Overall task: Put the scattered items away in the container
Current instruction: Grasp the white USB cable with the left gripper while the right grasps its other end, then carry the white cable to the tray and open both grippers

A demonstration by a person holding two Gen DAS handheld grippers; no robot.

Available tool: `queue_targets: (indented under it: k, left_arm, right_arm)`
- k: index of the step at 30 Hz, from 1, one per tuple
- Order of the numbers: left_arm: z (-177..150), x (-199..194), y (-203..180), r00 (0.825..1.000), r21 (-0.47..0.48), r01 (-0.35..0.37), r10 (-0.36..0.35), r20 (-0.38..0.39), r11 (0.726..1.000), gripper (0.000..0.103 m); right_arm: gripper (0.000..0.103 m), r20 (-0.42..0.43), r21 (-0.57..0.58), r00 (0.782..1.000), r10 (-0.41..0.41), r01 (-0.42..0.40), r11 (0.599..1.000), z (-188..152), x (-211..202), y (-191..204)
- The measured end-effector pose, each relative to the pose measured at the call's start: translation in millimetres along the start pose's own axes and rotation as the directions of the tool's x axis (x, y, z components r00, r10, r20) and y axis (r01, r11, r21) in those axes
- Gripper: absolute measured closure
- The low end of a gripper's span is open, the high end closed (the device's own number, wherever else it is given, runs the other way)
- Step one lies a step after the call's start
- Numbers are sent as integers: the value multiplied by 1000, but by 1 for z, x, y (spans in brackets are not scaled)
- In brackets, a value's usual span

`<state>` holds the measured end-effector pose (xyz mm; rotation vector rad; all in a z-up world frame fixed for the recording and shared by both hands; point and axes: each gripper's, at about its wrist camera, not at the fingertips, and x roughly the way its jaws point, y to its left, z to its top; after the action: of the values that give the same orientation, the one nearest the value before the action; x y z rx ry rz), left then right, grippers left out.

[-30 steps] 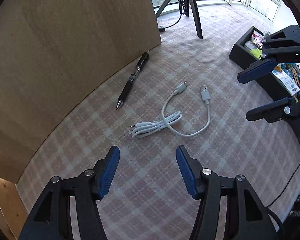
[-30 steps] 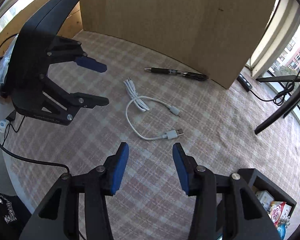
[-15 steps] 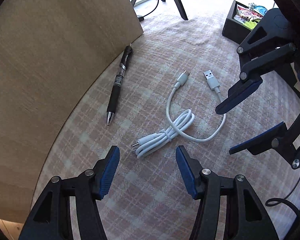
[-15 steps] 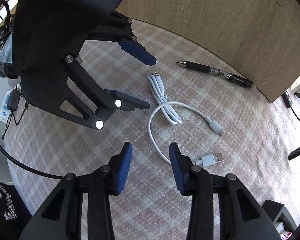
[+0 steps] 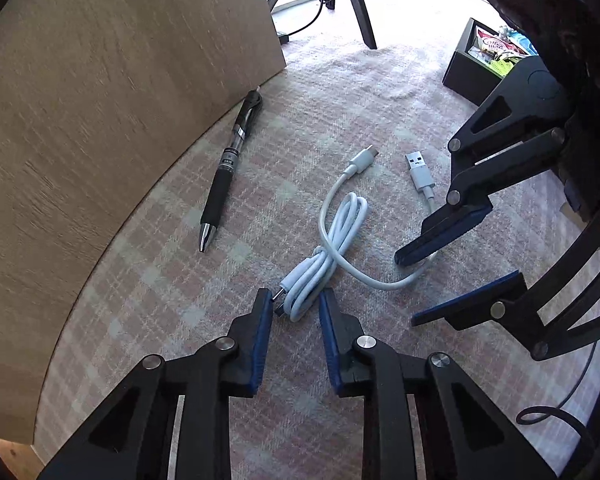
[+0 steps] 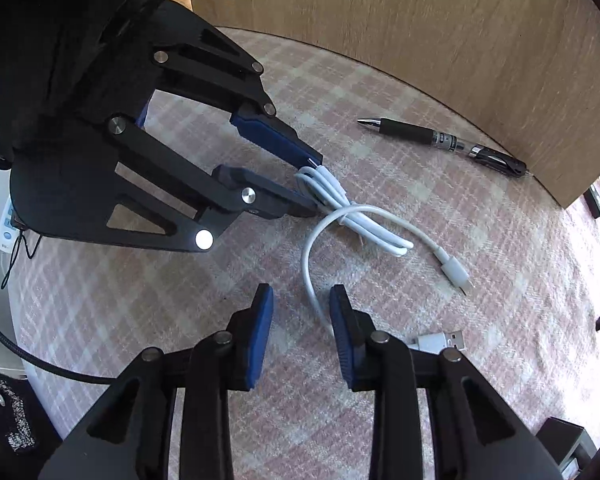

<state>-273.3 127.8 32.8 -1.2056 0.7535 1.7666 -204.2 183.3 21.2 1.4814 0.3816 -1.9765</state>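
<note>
A white USB cable (image 5: 342,226) lies on the pink plaid cloth, half of it tied in a bundle. My left gripper (image 5: 296,304) points steeply down and its jaws are closing on the bundled end, both pads touching it; the right wrist view shows the cable (image 6: 364,228) pinched between those fingers. The right gripper (image 6: 300,300) straddles the loose single strand, its jaws closing with gaps left on both sides. A black pen (image 5: 228,168) lies to the left by the wooden board. The black container (image 5: 460,76) holding snack packets stands far right.
A tall wooden board (image 5: 100,120) walls off the left and back. Tripod legs (image 5: 360,12) and a black wire stand at the far edge by the windows. The right gripper's body (image 5: 520,184) crowds the right side. The cable's USB plug (image 6: 440,340) lies beside the right finger.
Both grippers came down onto the cable. The left jaws narrowed from wide to pinching the bundled end. The right jaws narrowed around the loose strand.
</note>
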Motion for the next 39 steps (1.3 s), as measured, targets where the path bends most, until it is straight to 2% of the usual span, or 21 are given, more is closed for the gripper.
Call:
queue_targets:
  k: [4,10,13,18,25,31,37,39]
  left_arm:
    - [-6,-3,4,1000,-37,11,-10,18,999,83]
    - [-12,-9,-2,999,-82,-27,30,34,996,89]
    - [-18,-13,-5,999,-133,-40,44,28,990,90]
    - [-25,-24,-15,997,-166,-73,79,27,983,90]
    - [-25,-54,-29,994,-210,-79,92,53,974,90]
    - [-1,-70,-50,990,-204,-102,119,72,974,90]
    - [31,-85,-90,987,-194,-101,123,108,976,90]
    - [43,-92,-107,987,-182,-76,100,127,980,90]
  right_arm:
    - [93,12,20,1000,-13,13,1000,1,0,-2]
    - [99,32,92,999,-16,13,996,-5,-13,-12]
    - [99,58,144,998,-4,-4,990,-12,-29,-19]
    - [99,109,208,993,-39,16,978,-33,-63,-29]
    - [99,188,269,979,-75,22,963,-51,-107,-32]
    - [99,258,318,958,-123,36,948,-64,-144,-33]
    - [99,270,389,939,-213,95,916,-101,-188,-43]
    - [99,268,427,933,-242,110,897,-118,-204,-51]
